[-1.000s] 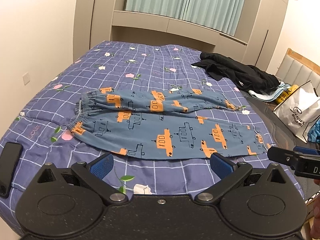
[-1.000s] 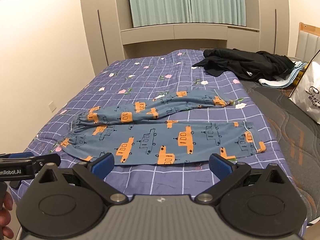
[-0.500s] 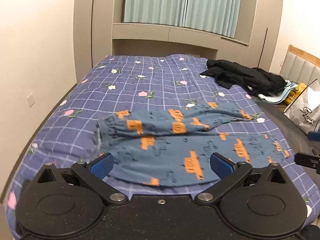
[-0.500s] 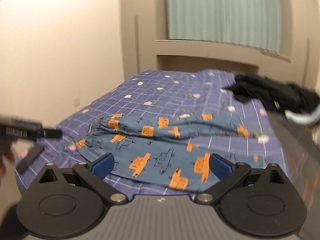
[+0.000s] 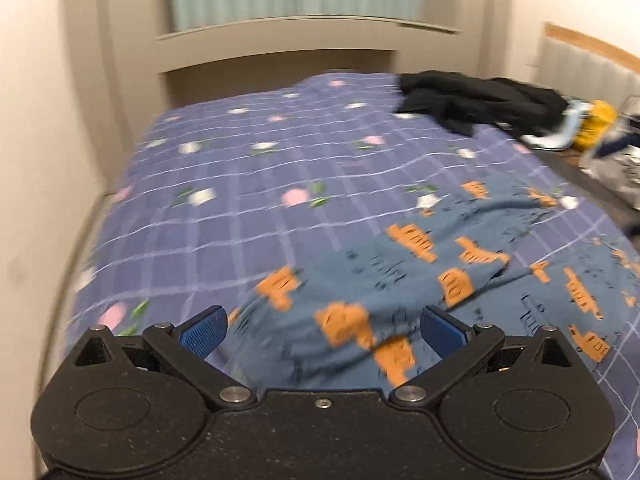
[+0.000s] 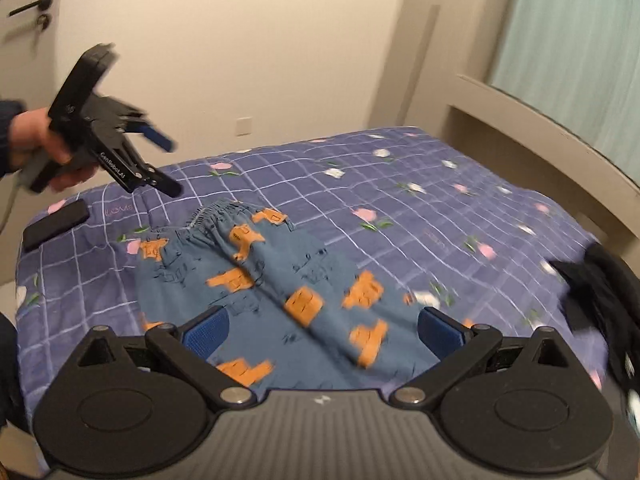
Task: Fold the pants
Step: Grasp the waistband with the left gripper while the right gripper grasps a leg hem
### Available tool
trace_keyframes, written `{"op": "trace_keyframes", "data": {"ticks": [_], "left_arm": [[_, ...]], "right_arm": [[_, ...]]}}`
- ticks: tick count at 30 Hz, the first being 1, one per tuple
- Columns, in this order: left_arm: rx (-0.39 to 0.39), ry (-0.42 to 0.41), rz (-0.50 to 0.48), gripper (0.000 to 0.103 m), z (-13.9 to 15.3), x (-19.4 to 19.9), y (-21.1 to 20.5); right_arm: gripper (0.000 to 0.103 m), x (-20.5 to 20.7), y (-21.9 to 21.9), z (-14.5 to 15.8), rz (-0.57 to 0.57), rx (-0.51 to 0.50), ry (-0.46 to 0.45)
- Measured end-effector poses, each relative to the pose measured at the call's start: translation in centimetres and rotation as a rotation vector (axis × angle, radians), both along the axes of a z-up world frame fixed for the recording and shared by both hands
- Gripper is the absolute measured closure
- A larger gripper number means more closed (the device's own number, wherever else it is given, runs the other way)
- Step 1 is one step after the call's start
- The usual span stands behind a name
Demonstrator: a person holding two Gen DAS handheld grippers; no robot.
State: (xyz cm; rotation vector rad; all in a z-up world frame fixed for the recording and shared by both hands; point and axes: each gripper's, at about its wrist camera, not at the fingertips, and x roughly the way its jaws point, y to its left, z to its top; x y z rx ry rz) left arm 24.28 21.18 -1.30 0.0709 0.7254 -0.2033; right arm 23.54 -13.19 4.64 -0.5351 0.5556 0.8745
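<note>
Blue pants [image 5: 400, 292] with orange car prints lie spread flat on the purple checked bedspread [image 5: 248, 184]. In the right wrist view the pants [image 6: 280, 280] show their elastic waistband [image 6: 212, 212] toward the left. My left gripper [image 5: 324, 326] is open and empty, above the waist end of the pants. It also shows in the right wrist view [image 6: 170, 168], held in a hand above the bed's left corner. My right gripper [image 6: 324, 330] is open and empty over the pants' middle.
A black garment [image 5: 472, 100] lies at the far right of the bed, with a yellow and light-blue heap [image 5: 580, 128] beyond it. A black flat device [image 6: 56, 224] lies on the bed's left corner. A wall and a door are at left.
Both grippers have swung toward the waist end of the pants. The view is blurred with motion. The pants lie as before.
</note>
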Motion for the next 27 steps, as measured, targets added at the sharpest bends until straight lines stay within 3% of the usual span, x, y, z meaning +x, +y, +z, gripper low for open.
{"op": "trace_keyframes", "data": {"ticks": [9, 14, 17, 19, 20, 24, 27], "left_arm": [[0.031, 0.079, -0.149, 0.004, -5.6, 9.8, 3.6], [0.001, 0.163, -0.185, 0.023, -8.7, 13.9, 6.2], [-0.059, 0.207, -0.222, 0.031, -9.7, 15.4, 7.3], [-0.068, 0.225, -0.253, 0.037, -10.1, 15.8, 7.5], [-0.064, 0.232, -0.265, 0.043, -10.3, 15.8, 7.4], [-0.053, 0.267, -0.291, 0.045, -11.2, 16.4, 7.2], [-0.033, 0.302, -0.301, 0.045, -12.2, 16.6, 6.9]], "right_arm": [[0.004, 17.3, 5.1, -4.3, 0.092, -0.119, 0.181], [0.018, 23.2, 8.5, -7.5, 0.185, -0.176, 0.217], [0.04, 26.1, 10.3, -9.4, 0.218, -0.217, 0.26], [0.06, 27.7, 11.3, -10.8, 0.244, -0.266, 0.289], [0.064, 28.0, 11.6, -11.4, 0.263, -0.289, 0.295], [0.065, 29.0, 11.9, -13.6, 0.305, -0.384, 0.293], [0.065, 29.9, 11.7, -15.0, 0.295, -0.397, 0.323]]}}
